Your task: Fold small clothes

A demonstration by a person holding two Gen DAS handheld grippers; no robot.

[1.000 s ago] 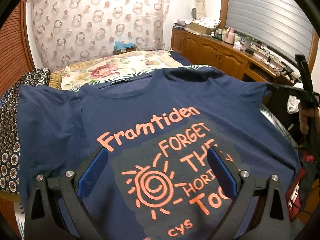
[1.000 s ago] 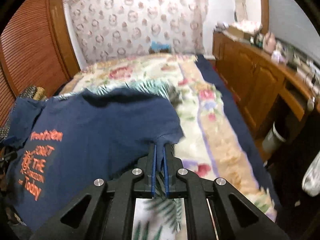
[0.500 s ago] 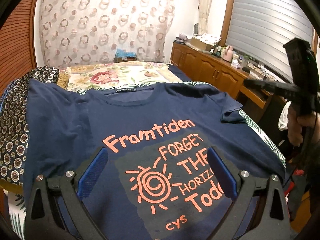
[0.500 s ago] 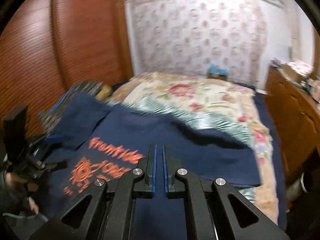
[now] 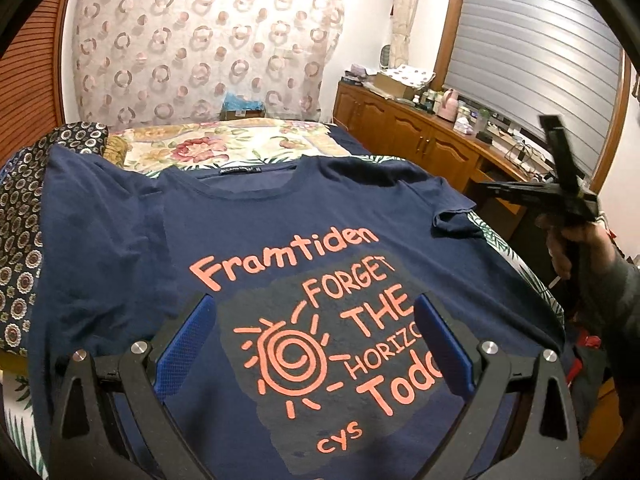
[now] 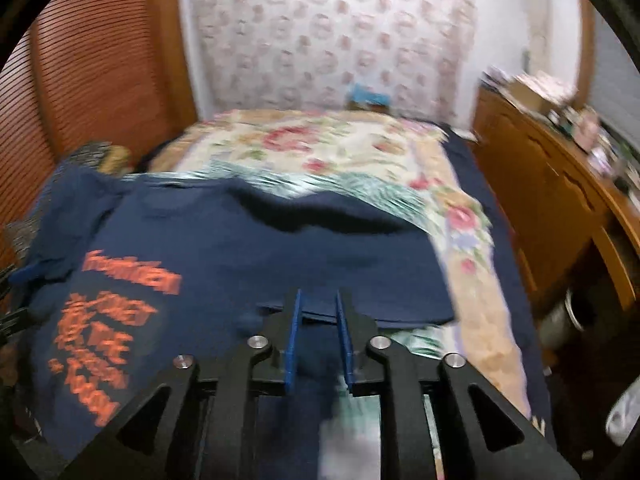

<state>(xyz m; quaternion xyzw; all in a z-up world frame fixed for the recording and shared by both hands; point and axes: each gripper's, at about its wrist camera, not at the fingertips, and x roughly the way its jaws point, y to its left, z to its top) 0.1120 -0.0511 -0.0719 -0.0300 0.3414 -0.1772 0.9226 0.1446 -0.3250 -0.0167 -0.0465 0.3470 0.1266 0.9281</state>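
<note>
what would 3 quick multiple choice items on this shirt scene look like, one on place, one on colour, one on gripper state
1. Where does the t-shirt lie?
A. on the bed
B. on the wooden cabinet
C. on the floor

2. What colour is the shirt's lettering?
A. white
B. orange
C. green

3. How do the left gripper fingers stand?
A. shut on the shirt
B. wide open above the print
C. shut on nothing

Answers:
1 A, it is spread over the floral bedspread.
2 B, "Framtiden" reads orange on navy.
3 B, both blue pads stand far apart, gripping no cloth.
</note>
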